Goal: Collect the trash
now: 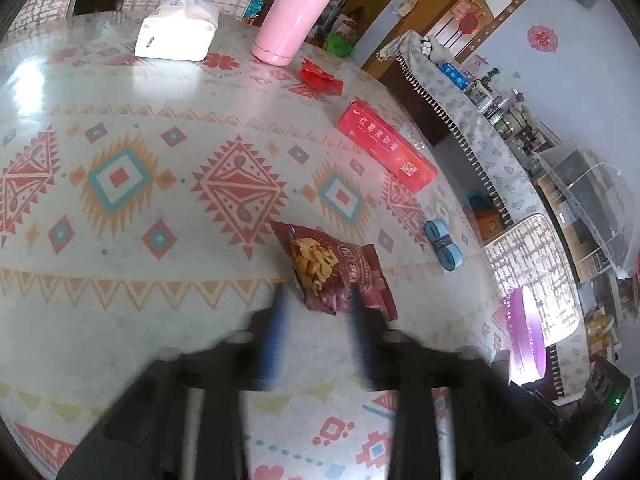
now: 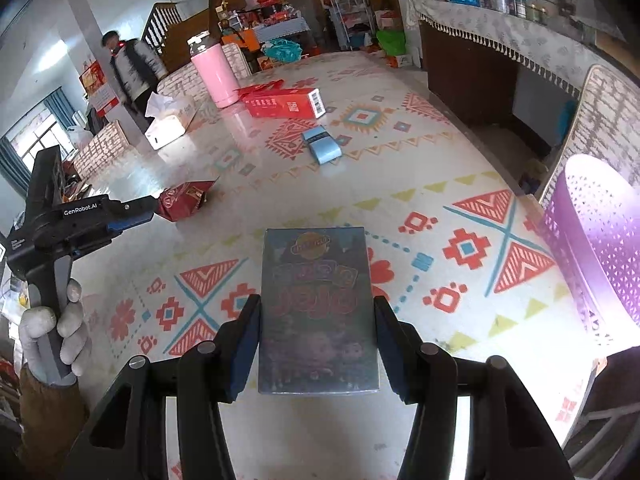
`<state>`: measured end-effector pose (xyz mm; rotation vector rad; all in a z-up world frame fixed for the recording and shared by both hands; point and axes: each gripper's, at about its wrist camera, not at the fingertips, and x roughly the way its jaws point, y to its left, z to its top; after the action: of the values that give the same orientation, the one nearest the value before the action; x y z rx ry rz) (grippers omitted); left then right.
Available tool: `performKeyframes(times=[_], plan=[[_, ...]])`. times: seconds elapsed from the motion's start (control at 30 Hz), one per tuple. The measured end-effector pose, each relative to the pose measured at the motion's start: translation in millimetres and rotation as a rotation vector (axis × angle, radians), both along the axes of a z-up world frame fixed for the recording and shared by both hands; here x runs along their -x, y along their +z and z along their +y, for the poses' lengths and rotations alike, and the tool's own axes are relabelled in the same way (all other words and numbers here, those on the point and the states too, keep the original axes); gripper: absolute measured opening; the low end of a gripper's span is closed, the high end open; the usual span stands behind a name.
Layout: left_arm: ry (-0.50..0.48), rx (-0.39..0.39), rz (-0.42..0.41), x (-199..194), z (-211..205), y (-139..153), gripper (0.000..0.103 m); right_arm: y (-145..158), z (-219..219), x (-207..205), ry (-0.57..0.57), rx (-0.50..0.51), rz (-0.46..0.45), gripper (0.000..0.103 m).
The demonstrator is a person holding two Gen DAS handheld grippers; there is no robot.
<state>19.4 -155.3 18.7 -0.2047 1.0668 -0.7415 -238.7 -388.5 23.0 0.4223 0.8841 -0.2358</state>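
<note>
A dark red chip bag (image 1: 340,272) lies on the patterned table, also seen in the right wrist view (image 2: 182,198). My left gripper (image 1: 318,292) is open, its blurred fingers reaching the bag's near edge; it shows from the side in the right wrist view (image 2: 136,210). My right gripper (image 2: 318,308) is shut on a grey snack box (image 2: 318,312) and holds it above the table. A purple perforated bin (image 2: 596,248) stands at the right, also in the left wrist view (image 1: 524,336).
On the table lie a red carton (image 1: 386,146), a crumpled red wrapper (image 1: 320,76), a light blue packet (image 1: 444,244), a pink flask (image 1: 294,16) and a white tissue pack (image 1: 176,36). Cushioned chairs ring the table. A person (image 2: 134,66) stands at the far left.
</note>
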Motion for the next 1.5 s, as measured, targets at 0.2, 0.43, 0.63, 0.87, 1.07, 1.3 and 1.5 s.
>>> performKeyframes(times=[0.2,0.43,0.63,0.87,1.07,1.3,1.5], plan=[[-0.015,-0.025,-0.053,-11,-12,16,0.08,2,-1,12,0.005,-0.012,-0.017,0.059],[-0.133,-0.052,0.058,-32,-41,1,0.08,3,3,20,0.034,-0.012,-0.041,0.059],[-0.301,-0.127,0.049,4,-55,-1,0.08,-12,3,19,0.049,0.003,-0.012,0.073],[-0.439,-0.148,-0.034,45,-68,25,0.08,-17,-1,18,0.041,-0.01,-0.023,0.081],[-0.32,-0.298,-0.206,22,-75,30,0.081,-18,5,15,0.044,0.027,-0.017,0.086],[-0.335,-0.332,-0.173,4,-90,3,0.081,-20,11,8,0.037,0.066,-0.014,0.092],[-0.299,-0.367,-0.158,14,-91,-4,0.085,-21,13,5,0.047,0.09,-0.005,0.092]])
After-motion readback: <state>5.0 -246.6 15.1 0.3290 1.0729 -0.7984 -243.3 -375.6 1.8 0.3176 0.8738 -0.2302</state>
